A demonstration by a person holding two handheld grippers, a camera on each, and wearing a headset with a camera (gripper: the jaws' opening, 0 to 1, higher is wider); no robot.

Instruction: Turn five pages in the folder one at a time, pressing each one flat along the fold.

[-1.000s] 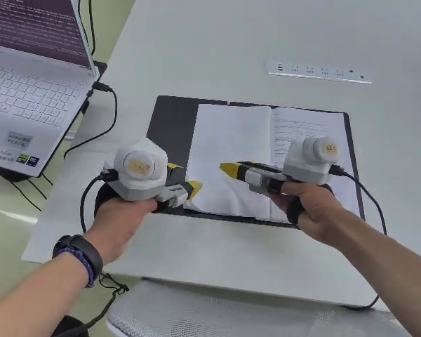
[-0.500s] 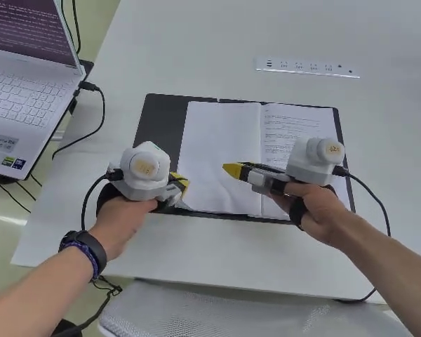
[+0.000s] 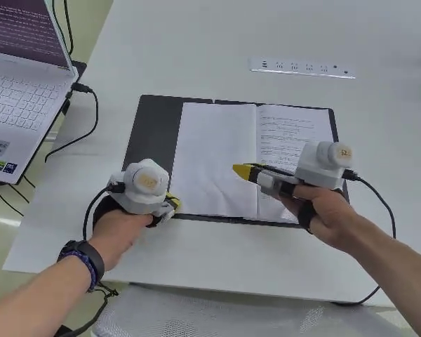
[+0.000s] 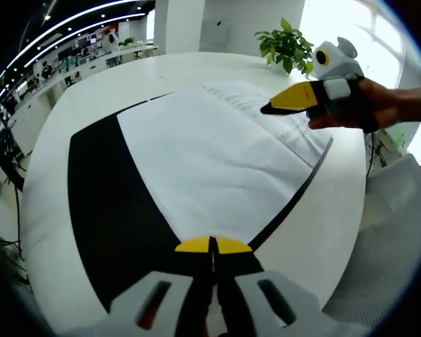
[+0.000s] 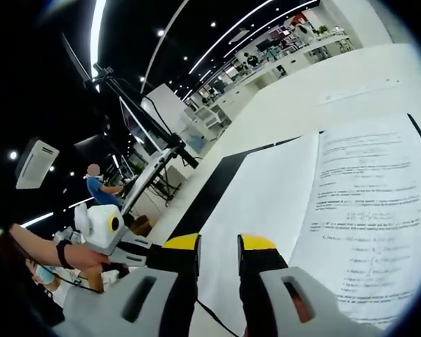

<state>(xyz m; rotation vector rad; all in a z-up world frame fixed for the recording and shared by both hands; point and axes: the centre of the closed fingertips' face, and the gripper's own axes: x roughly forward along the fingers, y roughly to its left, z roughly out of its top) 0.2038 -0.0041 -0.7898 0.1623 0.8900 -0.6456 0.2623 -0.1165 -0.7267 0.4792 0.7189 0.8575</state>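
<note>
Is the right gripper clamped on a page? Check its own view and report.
No: the right gripper has its jaws apart with nothing between them, above the blank page.

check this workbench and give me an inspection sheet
surface: white tabletop, folder lies flat on it
job's things: black folder open; blank white page left of the fold, printed page right
clutter: white laptop, white power strip
grippers: left gripper shut at the folder's near edge; right gripper open, over the pages, holding nothing
cables: black laptop cable; black gripper cable
surroundings: green potted plant, office desks behind
</note>
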